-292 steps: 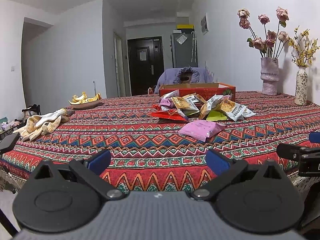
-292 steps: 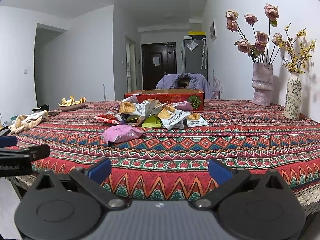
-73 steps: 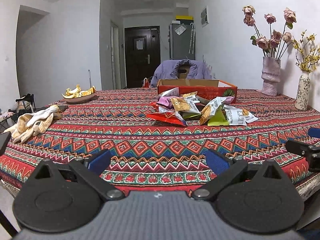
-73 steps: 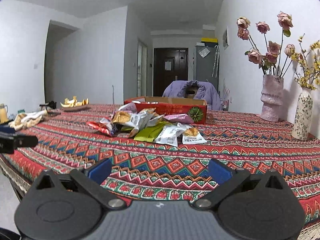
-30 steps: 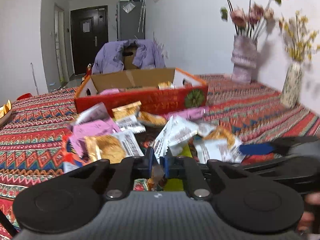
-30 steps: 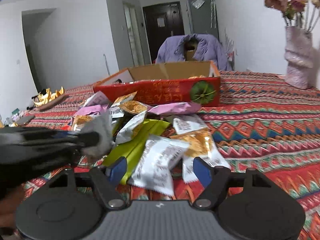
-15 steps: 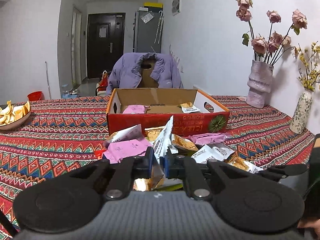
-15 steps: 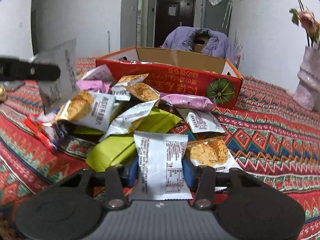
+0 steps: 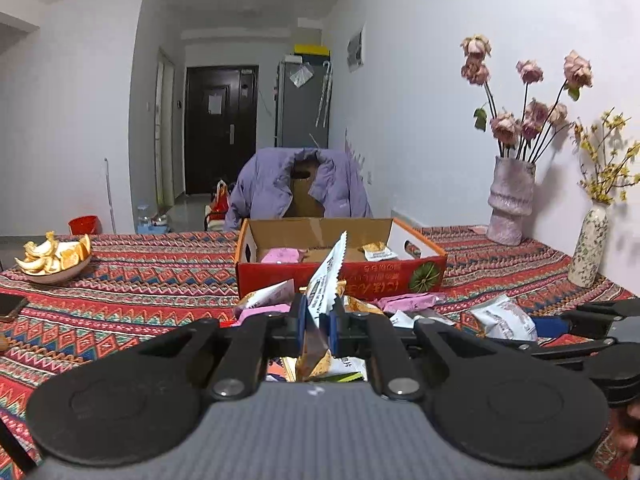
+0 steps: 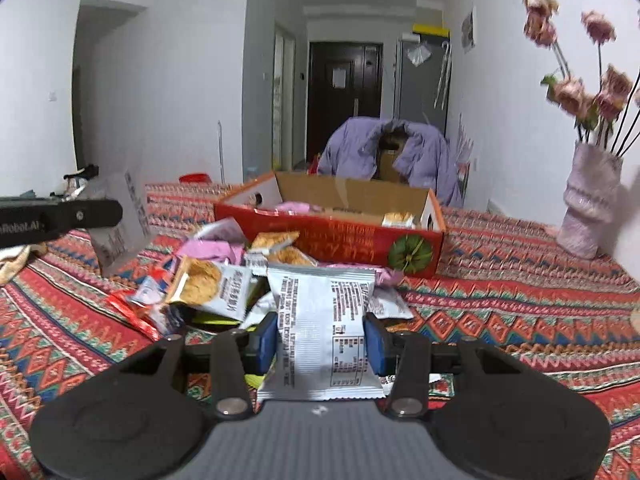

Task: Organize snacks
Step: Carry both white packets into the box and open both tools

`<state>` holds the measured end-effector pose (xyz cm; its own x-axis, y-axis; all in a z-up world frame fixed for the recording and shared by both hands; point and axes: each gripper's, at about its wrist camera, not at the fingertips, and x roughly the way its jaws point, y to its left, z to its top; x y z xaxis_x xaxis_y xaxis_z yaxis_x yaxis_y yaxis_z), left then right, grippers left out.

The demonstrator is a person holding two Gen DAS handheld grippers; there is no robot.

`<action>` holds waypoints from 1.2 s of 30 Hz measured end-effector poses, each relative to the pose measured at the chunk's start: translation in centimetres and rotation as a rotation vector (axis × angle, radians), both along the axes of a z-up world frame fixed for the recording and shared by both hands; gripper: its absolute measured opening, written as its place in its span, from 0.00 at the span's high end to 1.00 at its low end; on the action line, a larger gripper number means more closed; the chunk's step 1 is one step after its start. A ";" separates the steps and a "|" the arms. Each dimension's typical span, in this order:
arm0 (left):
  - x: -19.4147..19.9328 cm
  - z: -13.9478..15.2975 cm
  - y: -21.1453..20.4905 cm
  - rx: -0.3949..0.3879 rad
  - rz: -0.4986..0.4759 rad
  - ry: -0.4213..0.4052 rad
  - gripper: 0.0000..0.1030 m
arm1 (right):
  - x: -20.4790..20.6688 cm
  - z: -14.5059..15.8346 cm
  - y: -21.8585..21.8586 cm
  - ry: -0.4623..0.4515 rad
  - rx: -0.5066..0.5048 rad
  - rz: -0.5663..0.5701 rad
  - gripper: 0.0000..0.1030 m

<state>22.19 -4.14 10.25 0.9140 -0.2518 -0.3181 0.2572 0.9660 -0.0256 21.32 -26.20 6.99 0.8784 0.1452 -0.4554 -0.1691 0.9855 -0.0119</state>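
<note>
My left gripper (image 9: pixel 315 322) is shut on a white snack packet (image 9: pixel 326 278) held edge-on above the table, in front of the red cardboard box (image 9: pixel 340 274). My right gripper (image 10: pixel 321 344) is shut on a white snack packet (image 10: pixel 320 328) lifted over the pile of loose snack packets (image 10: pixel 212 284). The box (image 10: pixel 332 236) holds a pink packet (image 9: pixel 280 256) and a biscuit packet (image 9: pixel 376 251). The left gripper with its packet (image 10: pixel 118 224) shows at the left of the right wrist view.
A bowl of orange peels (image 9: pixel 52 258) and a phone (image 9: pixel 10 304) lie at the left. Two vases with flowers (image 9: pixel 510 204) (image 9: pixel 588 244) stand at the right by the wall. A chair with a purple jacket (image 9: pixel 298 184) stands behind the table.
Both grippers have risen with their packets. The left one has moved closer to the box; the right one has lifted its packet off the pile.
</note>
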 end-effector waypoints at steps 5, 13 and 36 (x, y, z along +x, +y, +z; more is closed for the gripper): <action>-2.7 1.0 0.4 -0.030 -0.001 -0.030 0.89 | -2.7 1.3 0.1 -0.049 0.013 0.011 0.58; -1.6 2.4 0.3 -0.034 0.020 -0.029 0.89 | -2.7 3.1 -0.9 -0.083 0.055 0.034 0.58; 40.9 -0.2 -7.5 0.013 0.010 0.418 0.89 | 41.2 1.1 -6.4 0.354 0.287 0.018 0.57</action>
